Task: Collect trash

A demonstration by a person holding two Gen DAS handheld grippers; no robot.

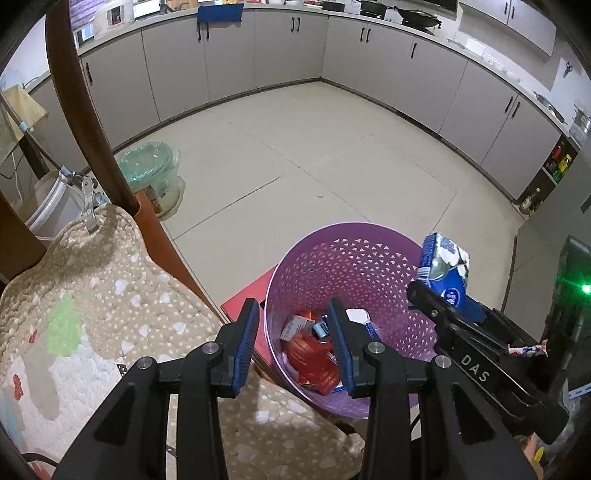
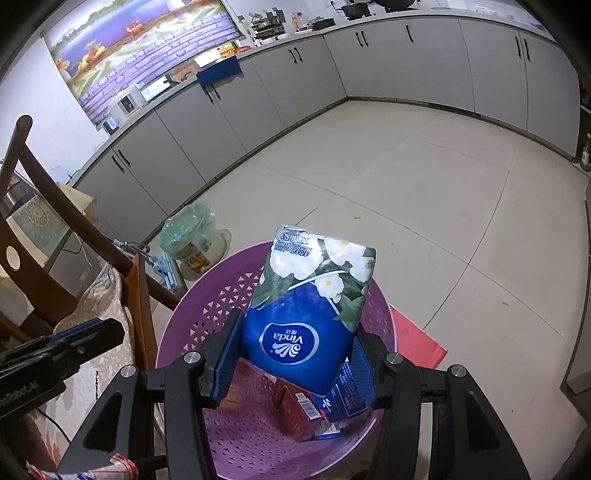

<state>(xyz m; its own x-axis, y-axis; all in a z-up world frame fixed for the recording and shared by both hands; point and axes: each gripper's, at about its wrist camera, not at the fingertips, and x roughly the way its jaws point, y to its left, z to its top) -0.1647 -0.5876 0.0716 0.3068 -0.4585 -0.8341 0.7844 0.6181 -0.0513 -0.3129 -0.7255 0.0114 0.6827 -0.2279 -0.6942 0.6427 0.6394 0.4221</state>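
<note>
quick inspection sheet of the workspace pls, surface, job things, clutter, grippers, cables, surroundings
surface: pale tiled kitchen floor; the purple perforated basket stands on a red flat sheet.
job's things: blue Vinda tissue pack held above the basket; red and blue cartons already lie inside.
clutter: green-bagged bin on the floor; patterned cushion on a wooden chair.
grippers: right gripper shut on the tissue pack; left gripper open and empty, pointing at the basket from the chair side.
cables: a white cord at the left edge by the chair.
surroundings: grey cabinets along the walls, pans on the counter.
</note>
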